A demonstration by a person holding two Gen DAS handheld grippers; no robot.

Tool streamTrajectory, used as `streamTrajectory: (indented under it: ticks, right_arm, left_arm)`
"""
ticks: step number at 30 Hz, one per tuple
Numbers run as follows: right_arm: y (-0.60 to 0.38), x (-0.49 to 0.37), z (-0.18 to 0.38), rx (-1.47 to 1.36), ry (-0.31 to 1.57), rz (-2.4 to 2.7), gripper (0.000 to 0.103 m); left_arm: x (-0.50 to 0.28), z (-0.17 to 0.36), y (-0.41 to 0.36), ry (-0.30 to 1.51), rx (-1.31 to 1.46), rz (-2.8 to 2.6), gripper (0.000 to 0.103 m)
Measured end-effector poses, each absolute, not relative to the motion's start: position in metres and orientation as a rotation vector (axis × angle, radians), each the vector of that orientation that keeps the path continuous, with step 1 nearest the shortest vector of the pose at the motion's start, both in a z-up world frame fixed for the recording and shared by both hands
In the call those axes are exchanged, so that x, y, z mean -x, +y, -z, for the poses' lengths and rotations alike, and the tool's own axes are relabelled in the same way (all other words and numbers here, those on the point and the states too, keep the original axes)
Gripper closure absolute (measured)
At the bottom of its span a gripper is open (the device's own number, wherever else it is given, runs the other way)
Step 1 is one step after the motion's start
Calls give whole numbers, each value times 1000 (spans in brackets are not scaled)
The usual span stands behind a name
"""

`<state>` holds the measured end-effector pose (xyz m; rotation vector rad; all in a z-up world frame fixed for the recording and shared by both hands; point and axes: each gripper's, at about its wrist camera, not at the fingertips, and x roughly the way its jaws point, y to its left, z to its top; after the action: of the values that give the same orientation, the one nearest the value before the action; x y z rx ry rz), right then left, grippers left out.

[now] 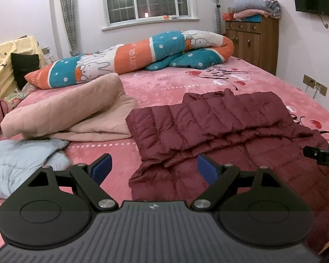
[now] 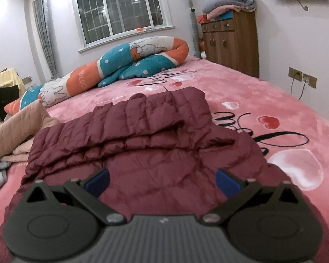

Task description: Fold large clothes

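One fold seems already made: the jacket [image 1: 219, 127] lies on the pink bed [image 1: 164, 87], its far part laid back over the near part in layers. I judge the task about half done; the near hem is not yet brought up, and the bundle is not compact. The left gripper [image 1: 154, 167] hovers spread at the jacket's left edge, holding nothing. The right gripper [image 2: 162, 182] is also spread, empty, above the near part.
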<state>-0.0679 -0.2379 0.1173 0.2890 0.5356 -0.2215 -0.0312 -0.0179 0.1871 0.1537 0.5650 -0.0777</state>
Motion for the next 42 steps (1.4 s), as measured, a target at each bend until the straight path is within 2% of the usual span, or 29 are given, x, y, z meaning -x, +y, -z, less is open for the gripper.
streamTrajectory:
  ticks: [18, 25, 33, 42]
  right_arm:
    - [-230, 129, -130, -205, 563, 247, 1]
    - [-247, 151, -131, -206, 597, 246, 1]
    - [-307, 181, -119, -300, 688, 296, 2]
    - [-374, 191, -64, -489, 788, 292, 8]
  left_arm:
    - [65, -194, -2, 567, -110, 79, 0]
    - [71, -184, 3, 629, -71, 131, 0]
    - [66, -149, 19, 756, 89, 277, 0]
    - [45, -99, 25, 880, 190, 371, 0]
